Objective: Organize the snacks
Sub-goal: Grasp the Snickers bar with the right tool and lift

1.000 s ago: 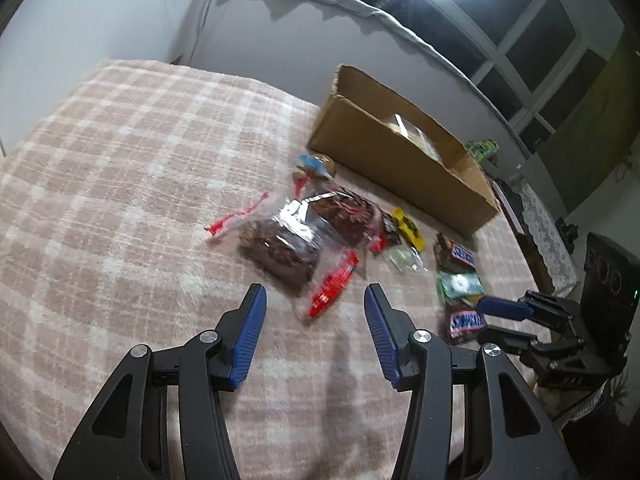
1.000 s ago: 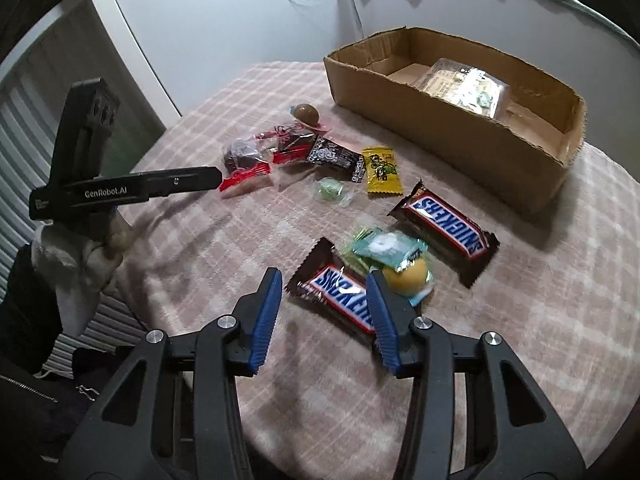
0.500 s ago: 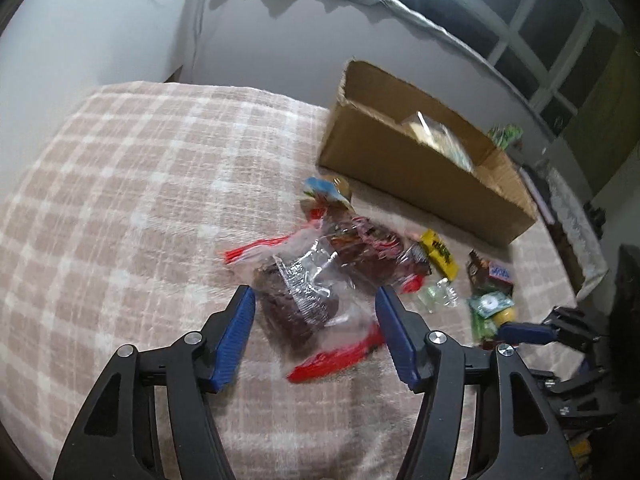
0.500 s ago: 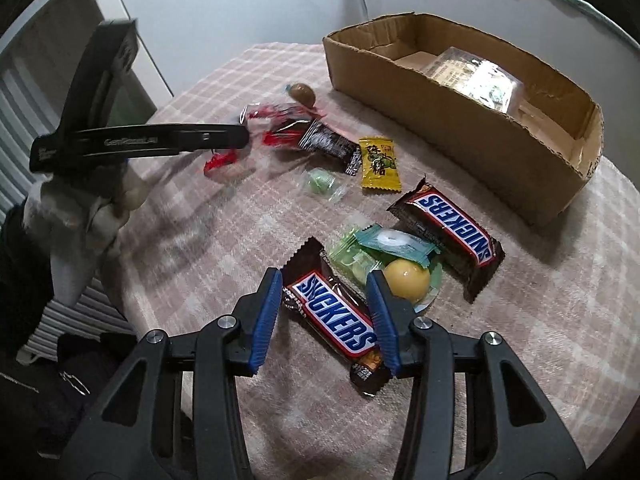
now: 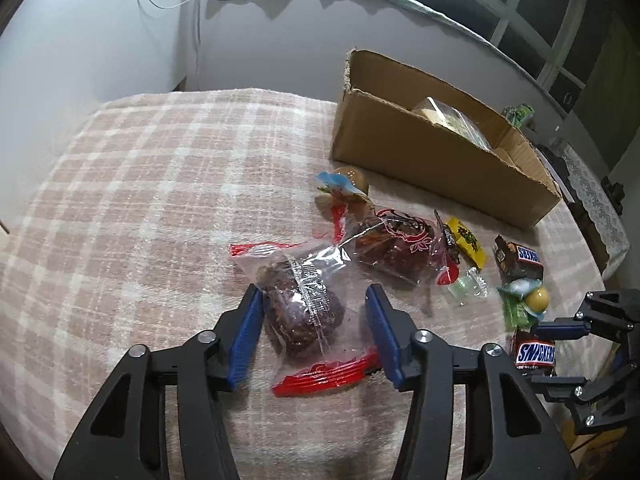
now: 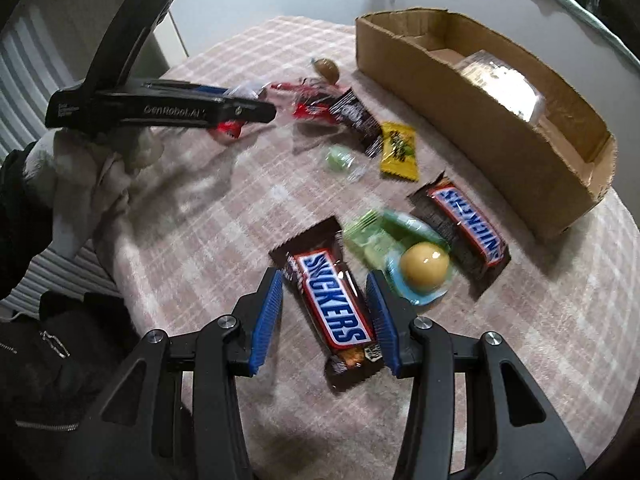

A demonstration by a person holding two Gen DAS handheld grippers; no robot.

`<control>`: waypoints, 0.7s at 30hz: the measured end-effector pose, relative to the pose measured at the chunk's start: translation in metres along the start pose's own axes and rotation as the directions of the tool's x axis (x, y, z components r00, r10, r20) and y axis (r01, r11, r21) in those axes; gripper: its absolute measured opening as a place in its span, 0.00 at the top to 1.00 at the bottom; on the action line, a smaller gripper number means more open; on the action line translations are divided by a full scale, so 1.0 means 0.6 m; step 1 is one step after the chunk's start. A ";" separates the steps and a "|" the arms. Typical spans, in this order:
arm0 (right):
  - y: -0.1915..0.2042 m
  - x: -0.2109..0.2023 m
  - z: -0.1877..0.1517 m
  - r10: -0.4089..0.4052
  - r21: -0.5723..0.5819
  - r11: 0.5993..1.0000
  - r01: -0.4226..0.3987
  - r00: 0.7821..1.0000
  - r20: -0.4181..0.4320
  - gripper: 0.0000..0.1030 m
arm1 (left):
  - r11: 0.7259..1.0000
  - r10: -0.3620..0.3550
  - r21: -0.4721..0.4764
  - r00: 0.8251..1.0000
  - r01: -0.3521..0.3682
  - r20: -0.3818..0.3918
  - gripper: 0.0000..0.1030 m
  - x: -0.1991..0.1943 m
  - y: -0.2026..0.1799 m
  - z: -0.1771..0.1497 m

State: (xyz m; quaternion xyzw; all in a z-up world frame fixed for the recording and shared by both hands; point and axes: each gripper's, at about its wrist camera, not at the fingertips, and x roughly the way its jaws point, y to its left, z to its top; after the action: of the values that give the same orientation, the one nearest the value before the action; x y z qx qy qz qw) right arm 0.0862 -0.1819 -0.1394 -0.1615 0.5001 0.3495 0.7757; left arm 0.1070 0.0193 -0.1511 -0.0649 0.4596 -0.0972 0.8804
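My left gripper (image 5: 314, 296) is open, its blue pads on either side of a clear bag of dark brown snack with red ends (image 5: 306, 308). A second such bag (image 5: 394, 248) lies beyond it. My right gripper (image 6: 324, 280) is open around a Snickers bar (image 6: 332, 300). A second Snickers bar (image 6: 466, 220), a yellow ball in a blue-green wrapper (image 6: 424, 268), a yellow packet (image 6: 398, 150) and a green candy (image 6: 338, 158) lie further on. An open cardboard box (image 6: 480, 120) holds a clear bag (image 6: 500, 84).
The snacks lie on a round table under a pink plaid cloth (image 5: 152, 184). A brown wrapped ball (image 5: 348, 178) sits near the box. The left gripper body (image 6: 160, 108) and gloved hand show at the left of the right wrist view. Walls stand behind.
Both grippers have moved forward and down. The left jaws now straddle the snack bag; the right jaws now straddle the near Snickers bar. Both stay open.
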 end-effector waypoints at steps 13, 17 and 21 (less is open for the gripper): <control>0.016 0.007 -0.009 -0.080 -0.020 0.997 0.080 0.997 0.021 0.70 | 1.000 0.005 0.020 1.000 -0.005 0.022 0.62 -0.011 -0.005 -0.006; 0.016 -0.005 -0.011 -0.060 0.022 0.998 0.059 0.997 0.056 0.71 | 1.000 0.006 0.008 0.999 -0.006 0.036 0.62 -0.025 0.000 -0.012; 0.020 -0.025 -0.011 -0.054 0.048 0.998 0.050 0.994 0.098 0.71 | 1.000 0.003 0.000 0.998 -0.003 0.060 0.62 -0.047 0.004 -0.015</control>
State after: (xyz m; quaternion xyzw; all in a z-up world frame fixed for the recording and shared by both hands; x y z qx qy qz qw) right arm 0.0693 -0.1831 -0.1281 -0.1392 0.4642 0.3254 0.8119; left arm 0.0843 0.0280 -0.1345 -0.0671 0.4330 -0.0938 0.8940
